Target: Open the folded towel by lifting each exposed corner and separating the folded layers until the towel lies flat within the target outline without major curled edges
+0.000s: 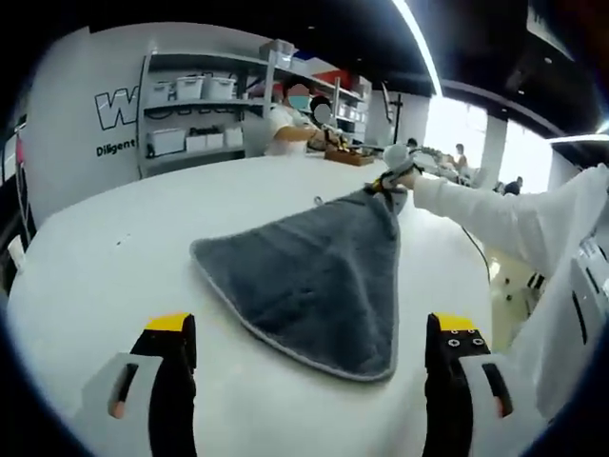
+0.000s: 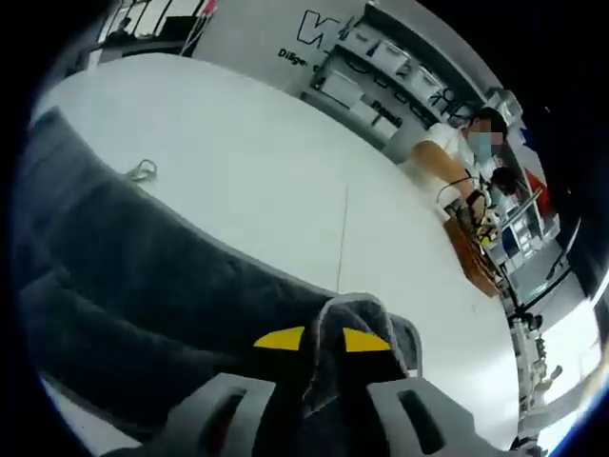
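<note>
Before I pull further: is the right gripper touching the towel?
Touching. The right gripper view shows the right gripper shut on a bunched corner of the grey towel, cloth pinched between its yellow-tipped jaws.

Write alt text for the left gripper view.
A grey towel lies on a white table, its far corner pinched and lifted by the right gripper. The left gripper is open in the foreground, near the towel's near edge.

On the grey wall at the upper left of the left gripper view, a large outlined "W" sits above smaller lettering beginning "Diligent" (the shelving cuts off the rest).
</note>
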A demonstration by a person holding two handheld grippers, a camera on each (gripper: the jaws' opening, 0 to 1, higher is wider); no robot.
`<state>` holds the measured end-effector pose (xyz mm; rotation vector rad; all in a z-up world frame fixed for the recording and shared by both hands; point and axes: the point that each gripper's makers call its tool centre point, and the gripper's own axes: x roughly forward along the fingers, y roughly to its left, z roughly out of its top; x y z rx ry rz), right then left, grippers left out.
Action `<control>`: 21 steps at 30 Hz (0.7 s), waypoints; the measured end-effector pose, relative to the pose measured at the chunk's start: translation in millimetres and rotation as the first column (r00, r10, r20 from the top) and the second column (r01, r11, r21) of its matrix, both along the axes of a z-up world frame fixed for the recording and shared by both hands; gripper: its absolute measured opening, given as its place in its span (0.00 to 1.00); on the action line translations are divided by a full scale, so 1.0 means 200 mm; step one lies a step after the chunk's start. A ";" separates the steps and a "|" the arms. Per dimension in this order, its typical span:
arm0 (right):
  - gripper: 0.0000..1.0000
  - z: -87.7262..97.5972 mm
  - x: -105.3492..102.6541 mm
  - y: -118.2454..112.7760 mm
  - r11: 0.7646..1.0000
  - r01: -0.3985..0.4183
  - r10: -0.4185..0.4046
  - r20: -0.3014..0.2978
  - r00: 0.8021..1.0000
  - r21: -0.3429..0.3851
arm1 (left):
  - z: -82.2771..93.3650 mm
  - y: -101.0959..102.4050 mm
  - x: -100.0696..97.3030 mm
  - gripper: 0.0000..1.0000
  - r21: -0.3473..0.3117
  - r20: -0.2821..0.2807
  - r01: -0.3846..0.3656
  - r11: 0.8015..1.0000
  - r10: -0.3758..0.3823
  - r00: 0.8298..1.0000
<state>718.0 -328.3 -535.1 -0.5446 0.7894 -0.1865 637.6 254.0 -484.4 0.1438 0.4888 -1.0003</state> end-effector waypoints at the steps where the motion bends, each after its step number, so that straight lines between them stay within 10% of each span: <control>1: 0.00 0.01 -0.02 -0.01 1.000 -0.004 0.004 0.004 1.000 0.000 | 0.00 0.00 0.00 0.99 -0.001 -0.001 0.001 1.000 -0.001 1.000; 12: 0.00 0.19 -0.46 -0.08 0.994 0.058 -0.079 0.230 0.970 0.097 | 0.00 0.00 -0.05 0.98 -0.016 0.002 0.012 1.000 -0.012 1.000; 21: 0.00 0.05 -1.01 -0.13 0.967 0.157 -0.212 0.286 0.934 0.202 | 0.02 0.02 -0.09 0.98 -0.023 0.010 0.022 1.000 -0.022 1.000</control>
